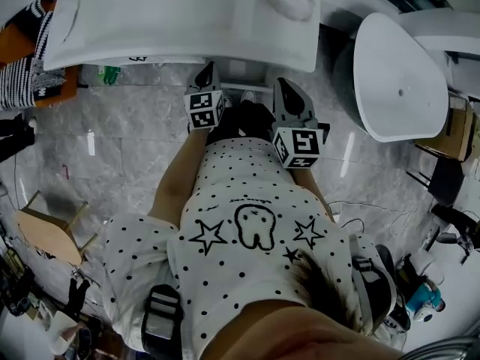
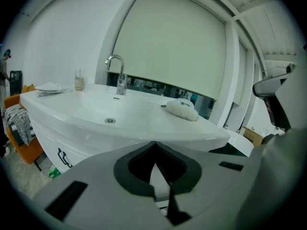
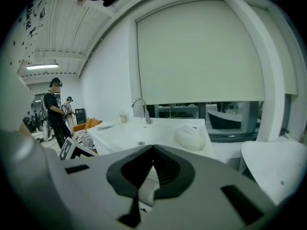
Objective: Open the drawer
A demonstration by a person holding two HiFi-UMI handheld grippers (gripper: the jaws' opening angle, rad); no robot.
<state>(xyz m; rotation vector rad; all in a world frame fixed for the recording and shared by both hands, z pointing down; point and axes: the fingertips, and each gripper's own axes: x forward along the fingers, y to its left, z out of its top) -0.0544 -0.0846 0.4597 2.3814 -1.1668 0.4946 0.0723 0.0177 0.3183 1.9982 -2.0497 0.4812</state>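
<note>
Head view: left gripper [image 1: 205,73] and right gripper [image 1: 288,88] hover at the washbasin's [image 1: 112,21] front edge

Left gripper view: jaws pressed together, empty; drawer [image 2: 48,135] under the basin's left corner

Right gripper view: jaws together, empty

Approach step, I judge; next, lower to the handle [image 2: 62,157] and spread the jaws

I'm seeing the white curved drawer [image 2: 50,143] sitting closed beneath the basin [image 2: 144,123], its dark handle [image 2: 63,158] showing.
</note>
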